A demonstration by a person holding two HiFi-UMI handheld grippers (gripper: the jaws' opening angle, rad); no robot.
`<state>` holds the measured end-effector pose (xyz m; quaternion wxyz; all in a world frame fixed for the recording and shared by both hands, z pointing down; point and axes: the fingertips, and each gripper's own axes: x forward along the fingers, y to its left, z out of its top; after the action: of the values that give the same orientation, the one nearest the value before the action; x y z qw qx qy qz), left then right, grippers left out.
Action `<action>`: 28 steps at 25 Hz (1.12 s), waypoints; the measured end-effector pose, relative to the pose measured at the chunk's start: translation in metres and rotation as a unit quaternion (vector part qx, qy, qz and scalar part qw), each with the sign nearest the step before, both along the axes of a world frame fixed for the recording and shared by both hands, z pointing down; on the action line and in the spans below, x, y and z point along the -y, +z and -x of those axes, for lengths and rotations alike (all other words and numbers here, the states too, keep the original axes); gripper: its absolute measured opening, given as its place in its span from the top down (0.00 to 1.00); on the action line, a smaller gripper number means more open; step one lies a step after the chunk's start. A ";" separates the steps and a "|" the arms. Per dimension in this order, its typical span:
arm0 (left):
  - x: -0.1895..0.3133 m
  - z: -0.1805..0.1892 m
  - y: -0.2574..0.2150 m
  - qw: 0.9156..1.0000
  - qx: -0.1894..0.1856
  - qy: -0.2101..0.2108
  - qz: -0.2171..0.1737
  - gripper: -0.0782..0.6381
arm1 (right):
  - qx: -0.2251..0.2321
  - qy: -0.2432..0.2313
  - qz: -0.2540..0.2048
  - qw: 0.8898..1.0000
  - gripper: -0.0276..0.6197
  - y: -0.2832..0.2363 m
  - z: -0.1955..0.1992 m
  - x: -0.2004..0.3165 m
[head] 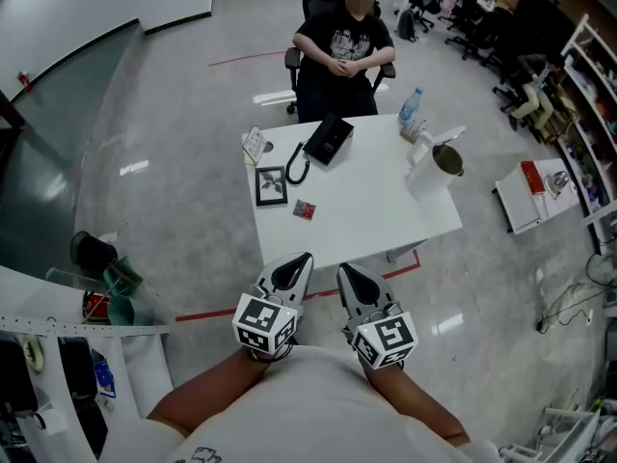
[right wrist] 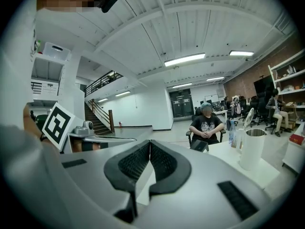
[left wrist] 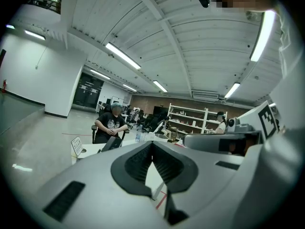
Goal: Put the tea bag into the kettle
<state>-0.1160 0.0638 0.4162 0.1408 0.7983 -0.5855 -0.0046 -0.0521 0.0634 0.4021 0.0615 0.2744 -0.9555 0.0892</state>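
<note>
The tea bag (head: 304,209) is a small red packet lying near the front left of the white table (head: 386,210). At the table's right edge stands the white kettle (head: 439,162) with its lid up; it also shows as a white kettle (right wrist: 251,149) in the right gripper view. Both grippers hover side by side just short of the table's near edge, pointing toward it. My left gripper (head: 307,257) (left wrist: 152,143) is shut, its jaw tips meeting with nothing between them. My right gripper (head: 341,269) (right wrist: 150,142) is likewise shut and holds nothing.
A person (head: 342,41) sits in a chair at the table's far side. On the table are a water bottle (head: 412,109), a black desk phone (head: 326,141), a framed picture (head: 271,186) and a small card stand (head: 254,145). Red tape (head: 207,312) marks the floor; a cluttered shelf (head: 87,307) stands left.
</note>
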 end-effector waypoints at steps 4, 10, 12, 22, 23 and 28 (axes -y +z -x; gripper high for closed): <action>0.019 0.039 -0.002 1.000 -0.002 0.010 -0.001 0.88 | -0.002 0.000 0.002 1.000 0.94 0.001 0.041 0.013; 0.039 0.075 0.004 1.000 -0.019 0.021 -0.001 0.88 | -0.008 0.006 0.009 1.000 0.94 0.009 0.080 0.033; 0.043 0.084 0.009 1.000 -0.021 0.019 0.005 0.88 | -0.012 0.006 0.012 1.000 0.94 0.012 0.089 0.039; 0.080 0.116 0.029 1.000 -0.015 -0.007 0.026 0.88 | -0.015 -0.021 0.042 0.999 0.94 0.039 0.122 0.093; 0.086 0.118 0.033 0.999 -0.013 -0.011 0.031 0.88 | -0.017 -0.025 0.049 0.998 0.94 0.043 0.125 0.100; 0.120 0.121 0.057 0.998 -0.006 -0.016 0.055 0.88 | -0.035 -0.046 0.065 0.996 0.94 0.060 0.135 0.133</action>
<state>-0.2371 -0.0564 0.4728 0.1879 0.7800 -0.5965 0.0208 -0.1874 -0.0694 0.4625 0.1164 0.2283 -0.9566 0.1388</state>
